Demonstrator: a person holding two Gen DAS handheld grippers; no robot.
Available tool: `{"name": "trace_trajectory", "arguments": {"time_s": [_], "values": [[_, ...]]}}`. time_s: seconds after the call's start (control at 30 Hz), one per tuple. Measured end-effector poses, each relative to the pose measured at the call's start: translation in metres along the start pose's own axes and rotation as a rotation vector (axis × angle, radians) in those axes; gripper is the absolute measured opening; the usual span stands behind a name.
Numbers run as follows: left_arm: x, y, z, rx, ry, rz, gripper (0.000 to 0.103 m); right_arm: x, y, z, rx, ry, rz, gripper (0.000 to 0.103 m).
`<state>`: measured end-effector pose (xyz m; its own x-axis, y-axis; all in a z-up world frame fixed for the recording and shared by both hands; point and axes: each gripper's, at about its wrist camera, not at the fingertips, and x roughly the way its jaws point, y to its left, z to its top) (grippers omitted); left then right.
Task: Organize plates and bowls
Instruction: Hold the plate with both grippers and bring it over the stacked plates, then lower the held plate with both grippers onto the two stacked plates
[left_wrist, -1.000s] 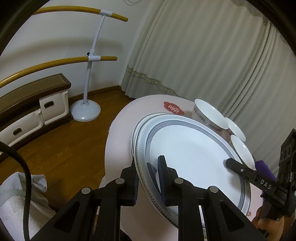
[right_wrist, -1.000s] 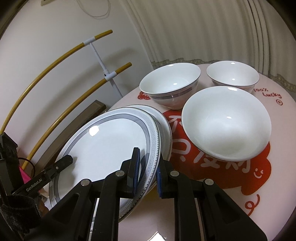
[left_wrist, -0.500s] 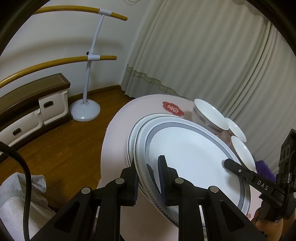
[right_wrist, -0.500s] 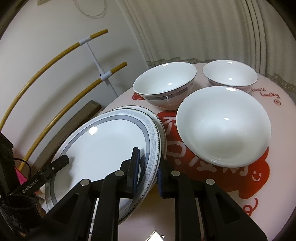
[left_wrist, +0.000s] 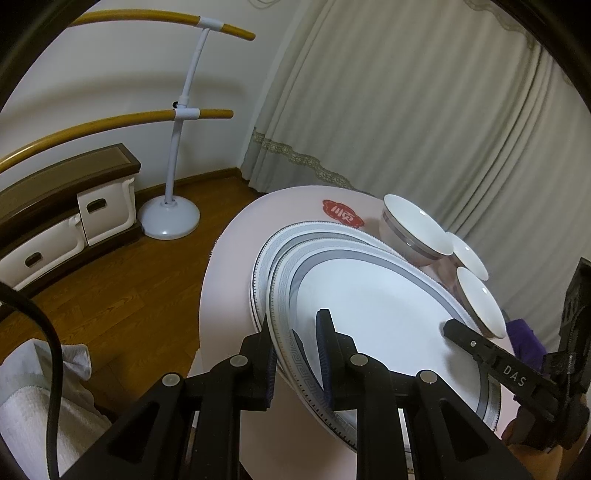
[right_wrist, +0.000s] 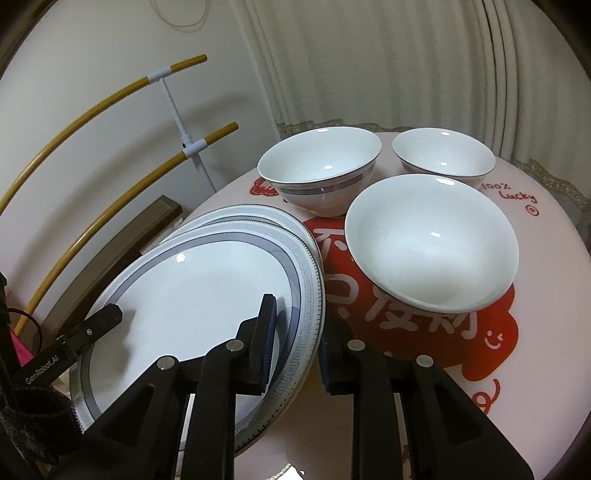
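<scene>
- Left tongs (left_wrist: 297, 354) and right tongs (right_wrist: 295, 332) each clamp opposite rims of the grey-banded white ceramic plate (right_wrist: 192, 291).
- It overlaps a matching lower plate (right_wrist: 236, 215) on the round pink worktop (right_wrist: 546, 266).
- Three white ceramic bowls (right_wrist: 432, 240) crowd just beside.

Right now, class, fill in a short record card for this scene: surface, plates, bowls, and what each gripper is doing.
surface: round pink table with red print
plates: grey-rimmed white top plate held tilted over a matching lower plate
bowls: three white bowls, upright, apart from the plates: grey-banded bowl, small far bowl, wide near bowl
left gripper: shut on the top plate's rim
right gripper: straddles the opposite rim; contact unclear
</scene>
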<state>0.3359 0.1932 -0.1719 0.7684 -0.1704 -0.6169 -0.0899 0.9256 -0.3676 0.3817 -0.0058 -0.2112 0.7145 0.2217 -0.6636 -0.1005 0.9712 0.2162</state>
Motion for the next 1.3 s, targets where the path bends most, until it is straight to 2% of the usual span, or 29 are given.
{"name": "trace_trajectory", "arguments": {"time_s": [0.6, 1.3], "values": [[0.000, -0.002, -0.002, -0.002, 0.000, 0.005, 0.019, 0.005, -0.003, -0.001, 0.012, 0.010, -0.032, 0.024], [0.002, -0.006, -0.002, -0.005, 0.000, 0.014, 0.019, 0.019, 0.008, -0.002, -0.066, 0.008, -0.124, 0.036]]}}
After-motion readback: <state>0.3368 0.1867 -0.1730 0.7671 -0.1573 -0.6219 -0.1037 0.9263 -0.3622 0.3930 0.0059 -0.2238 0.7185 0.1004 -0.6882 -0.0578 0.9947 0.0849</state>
